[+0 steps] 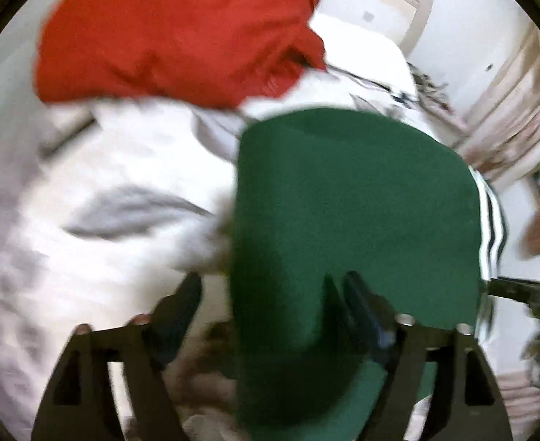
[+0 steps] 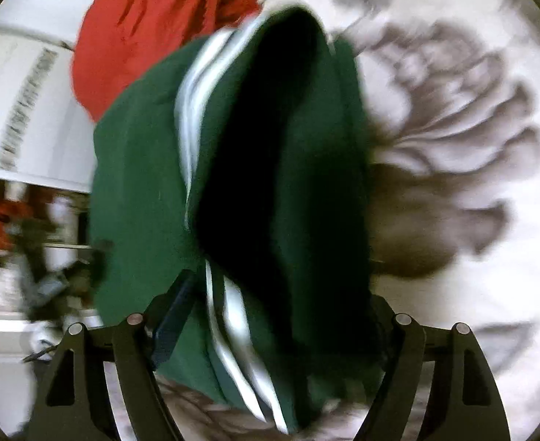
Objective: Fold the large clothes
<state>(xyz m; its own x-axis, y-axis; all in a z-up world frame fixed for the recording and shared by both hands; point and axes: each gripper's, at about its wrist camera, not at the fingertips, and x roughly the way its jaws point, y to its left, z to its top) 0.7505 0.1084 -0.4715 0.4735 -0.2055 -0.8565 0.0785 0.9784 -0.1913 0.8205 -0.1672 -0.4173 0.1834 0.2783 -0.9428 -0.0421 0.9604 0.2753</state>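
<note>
One dark green fabric garment (image 1: 354, 198) with white side stripes; three stripes countable in the left wrist view, the same garment (image 2: 141, 169) in the right wrist view.

One bright red fabric garment (image 1: 181, 33), bunched, also in the right wrist view (image 2: 152, 18).

One white bedsheet with grey floral print (image 2: 453, 128), underlying both; also in the left wrist view (image 1: 104, 183).

Two black two-finger grippers: left gripper (image 1: 270, 286), right gripper (image 2: 281, 286).

Background items at the edges are blurred; count cannot be told.

Green garment (image 1: 354, 202) fills the middle, red one (image 1: 174, 33) piled right behind it. Bare white bedding (image 1: 97, 169) left of the green is the only clear path.
</note>
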